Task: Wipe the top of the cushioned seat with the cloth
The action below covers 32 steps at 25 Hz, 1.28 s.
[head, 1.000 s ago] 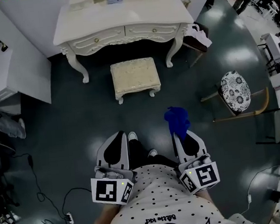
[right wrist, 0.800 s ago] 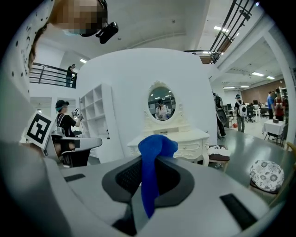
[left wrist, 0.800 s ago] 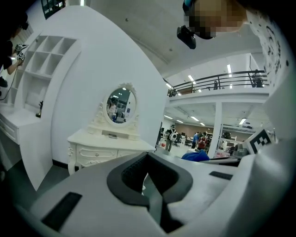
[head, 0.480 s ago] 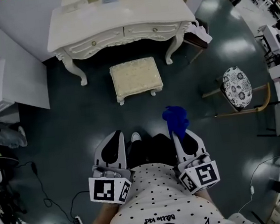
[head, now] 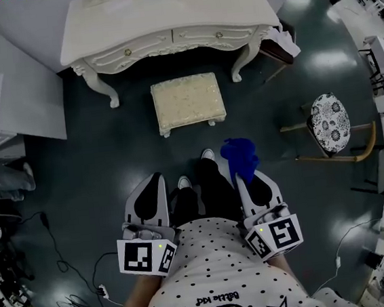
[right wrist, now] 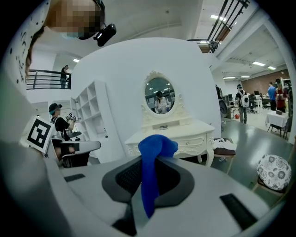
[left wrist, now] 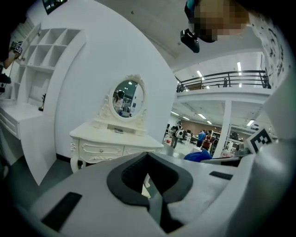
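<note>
I am pinching the blue cloth (head: 239, 157) in my right hand-held gripper (head: 252, 182), ready for the cushioned stool (head: 188, 102) well ahead, with my left hand-held gripper (head: 151, 191) closed on nothing.

Dark grey-green glossy floor (head: 91, 167) reflecting overhead lights. Cream-white carved dressing table (head: 165, 29) with two drawers and curved legs stands against a plain white wall (left wrist: 83, 83) and bears an oval mirror (left wrist: 128, 98) in a scrolled white frame. White open shelving unit (left wrist: 44, 65) at left; round floral-patterned chair (head: 328, 125) with bent wooden frame at right. Ceiling strip lights (left wrist: 238, 66) above a black-railed mezzanine (left wrist: 222, 79).
</note>
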{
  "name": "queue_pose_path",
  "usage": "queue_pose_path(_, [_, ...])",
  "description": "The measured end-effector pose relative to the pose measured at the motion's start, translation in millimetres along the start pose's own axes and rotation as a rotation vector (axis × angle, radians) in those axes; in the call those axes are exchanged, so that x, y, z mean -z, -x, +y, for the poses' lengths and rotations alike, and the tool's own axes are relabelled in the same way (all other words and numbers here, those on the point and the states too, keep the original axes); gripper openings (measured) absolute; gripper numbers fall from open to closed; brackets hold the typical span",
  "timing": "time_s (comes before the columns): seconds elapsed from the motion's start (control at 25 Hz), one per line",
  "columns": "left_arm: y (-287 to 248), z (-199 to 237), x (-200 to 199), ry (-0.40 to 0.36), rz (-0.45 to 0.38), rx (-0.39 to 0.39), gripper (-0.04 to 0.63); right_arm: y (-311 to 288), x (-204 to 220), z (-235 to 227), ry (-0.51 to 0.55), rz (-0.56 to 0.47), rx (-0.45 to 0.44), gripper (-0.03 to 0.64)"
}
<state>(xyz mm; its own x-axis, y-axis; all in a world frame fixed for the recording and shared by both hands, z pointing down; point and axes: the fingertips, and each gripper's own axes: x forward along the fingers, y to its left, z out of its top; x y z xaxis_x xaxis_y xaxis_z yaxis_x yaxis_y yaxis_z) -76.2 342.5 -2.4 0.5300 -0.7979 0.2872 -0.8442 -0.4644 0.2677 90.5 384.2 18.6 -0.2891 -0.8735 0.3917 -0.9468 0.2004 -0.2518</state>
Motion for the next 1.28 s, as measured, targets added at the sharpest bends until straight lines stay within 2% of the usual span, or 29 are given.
queue_pose_path(0.16, [-32.1, 9.7, -17.5, 0.009, -0.034, -0.069, -0.003, -23.1, -19.7, -29.9, 0.018, 0.0, -0.024, 0.06])
queue_pose_path(0.56, [-96.8, 36.4, -77.1, -0.047, -0.189, -0.235, -0.003, -63.4, -58.3, -109.1, 0.034, -0.016, -0.054, 0.061])
queue_pose_path(0.72, [-107.9, 47.0, -88.7, -0.061, -0.202, -0.283, -0.003, -72.9, -64.4, -125.7, 0.016, -0.013, -0.054, 0.06])
queue_pose_path(1.0, [-126.9, 64.7, -89.6, -0.065, -0.17, -0.294, -0.003, -96.5, -68.7, -132.6, -0.011, 0.006, -0.046, 0.061])
queue_pose_path(1.28, [-162.3, 102.4, -103.9, -0.053, -0.144, -0.248, -0.003, -139.3, -91.5, -129.3, -0.007, -0.009, 0.016, 0.06])
